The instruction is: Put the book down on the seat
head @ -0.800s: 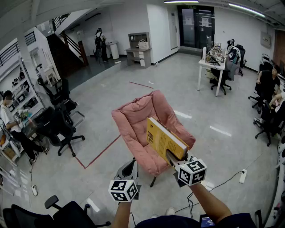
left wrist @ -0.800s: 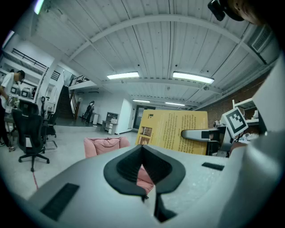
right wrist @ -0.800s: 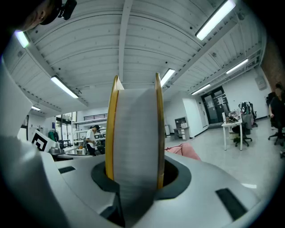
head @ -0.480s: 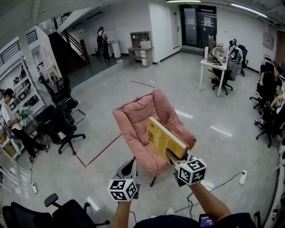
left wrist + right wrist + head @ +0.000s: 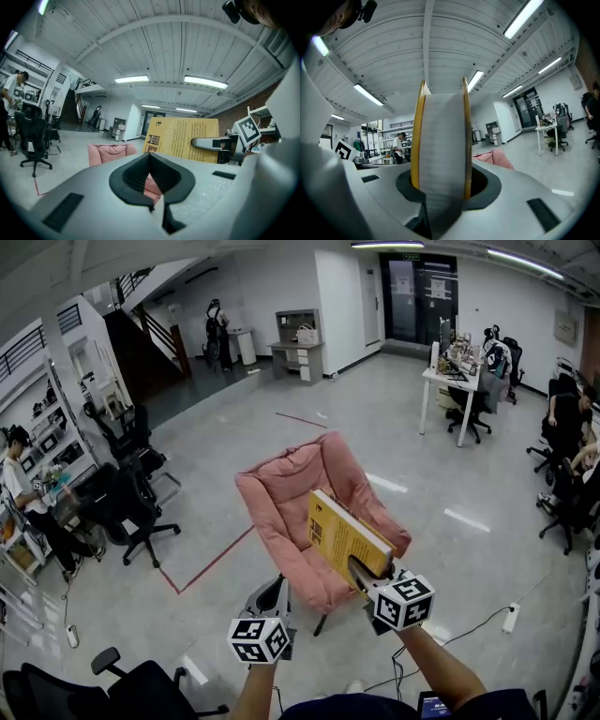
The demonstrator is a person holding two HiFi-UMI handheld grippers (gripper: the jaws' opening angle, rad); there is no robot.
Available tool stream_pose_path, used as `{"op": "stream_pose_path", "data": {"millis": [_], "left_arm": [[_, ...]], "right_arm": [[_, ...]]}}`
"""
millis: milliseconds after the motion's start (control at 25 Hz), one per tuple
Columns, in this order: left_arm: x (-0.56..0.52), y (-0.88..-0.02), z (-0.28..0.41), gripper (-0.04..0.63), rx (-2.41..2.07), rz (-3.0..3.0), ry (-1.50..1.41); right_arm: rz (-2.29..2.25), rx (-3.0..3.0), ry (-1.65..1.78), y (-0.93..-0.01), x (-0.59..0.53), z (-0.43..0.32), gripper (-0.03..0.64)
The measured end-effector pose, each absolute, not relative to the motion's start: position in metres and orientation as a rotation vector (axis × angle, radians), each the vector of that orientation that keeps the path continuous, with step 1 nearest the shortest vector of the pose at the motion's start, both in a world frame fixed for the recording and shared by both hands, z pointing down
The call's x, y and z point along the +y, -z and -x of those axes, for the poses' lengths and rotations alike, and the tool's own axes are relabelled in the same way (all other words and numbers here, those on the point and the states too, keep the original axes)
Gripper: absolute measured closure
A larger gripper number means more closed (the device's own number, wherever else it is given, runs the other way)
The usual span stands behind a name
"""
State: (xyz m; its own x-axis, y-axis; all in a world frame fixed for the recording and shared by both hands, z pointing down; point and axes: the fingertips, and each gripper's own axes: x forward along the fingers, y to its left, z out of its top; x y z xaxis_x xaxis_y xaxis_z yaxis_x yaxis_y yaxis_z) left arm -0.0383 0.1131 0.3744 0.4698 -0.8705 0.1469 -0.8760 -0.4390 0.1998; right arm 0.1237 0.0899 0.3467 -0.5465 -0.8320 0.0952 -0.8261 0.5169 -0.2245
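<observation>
Here, pink seat (image 5: 281,502) on grey office floor (image 5: 375,418)

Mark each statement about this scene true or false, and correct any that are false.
1. The right gripper is clamped on the yellow book. True.
2. The book lies flat on the seat of the pink chair. False: it is held tilted on edge over the pink chair, not yet set down.
3. The left gripper carries nothing. True: its jaws are together and empty.
4. The chair stands on a carpet. False: it stands on a bare grey floor beside a red tape line.
</observation>
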Motion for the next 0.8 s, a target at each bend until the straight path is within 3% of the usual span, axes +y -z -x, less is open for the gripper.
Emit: {"op": "stream_pose_path", "data": {"millis": [800], "left_arm": [[0.095,-0.384,-0.001,0.591,-1.531,-2.446,-0.036]], "right_arm": [[1.402,2.744,0.391,-0.355,0.064,-0.156,0.462]]}}
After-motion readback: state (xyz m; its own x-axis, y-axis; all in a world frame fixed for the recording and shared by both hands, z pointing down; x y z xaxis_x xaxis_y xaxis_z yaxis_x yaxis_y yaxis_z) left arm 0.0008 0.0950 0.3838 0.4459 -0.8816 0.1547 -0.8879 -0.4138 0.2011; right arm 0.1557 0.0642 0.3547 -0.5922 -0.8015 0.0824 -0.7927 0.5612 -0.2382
